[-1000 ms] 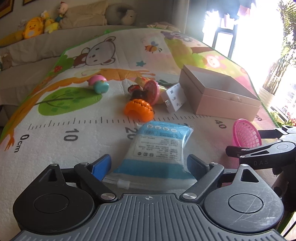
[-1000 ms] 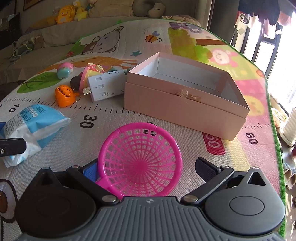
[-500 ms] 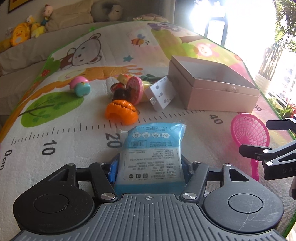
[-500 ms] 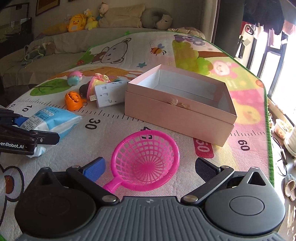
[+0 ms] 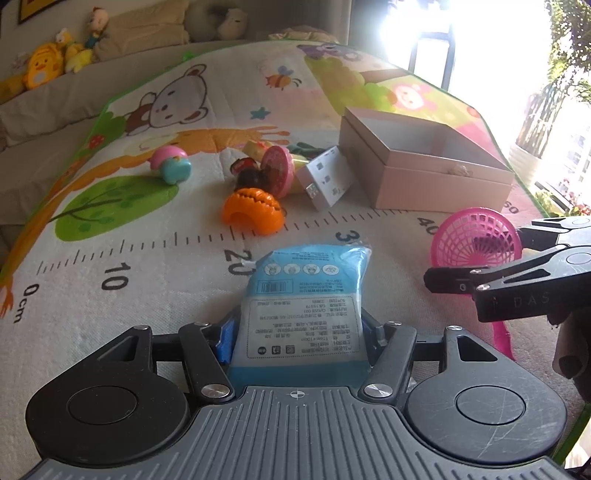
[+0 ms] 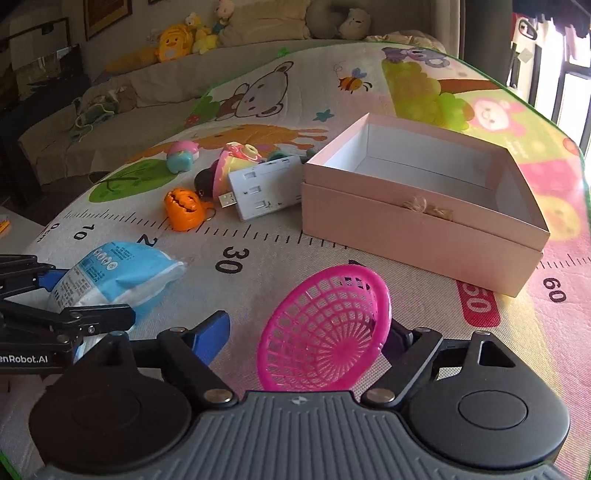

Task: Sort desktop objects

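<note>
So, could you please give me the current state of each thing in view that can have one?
Left gripper: shut on the blue packet.
Blue packet: clamped at its near end.
Right gripper: open, jaws on either side of the basket.
Pink basket: tilted up on its rim.
Pink box: open, nothing visible inside.
White USB hub: unplugged, leaning against the box.

Work surface covered by a children's play mat (image 5: 155,229): printed bear, bee, tree, ruler scale in cm, green border. Behind it a beige sofa (image 6: 122,96) along the far wall, carrying plush toys (image 6: 173,42) and a grey cushion (image 6: 340,20). Framed picture (image 6: 107,14) on the wall above, partly cut off. Right side: tall window (image 5: 480,44), strongly overexposed; foliage visible outside.
</note>
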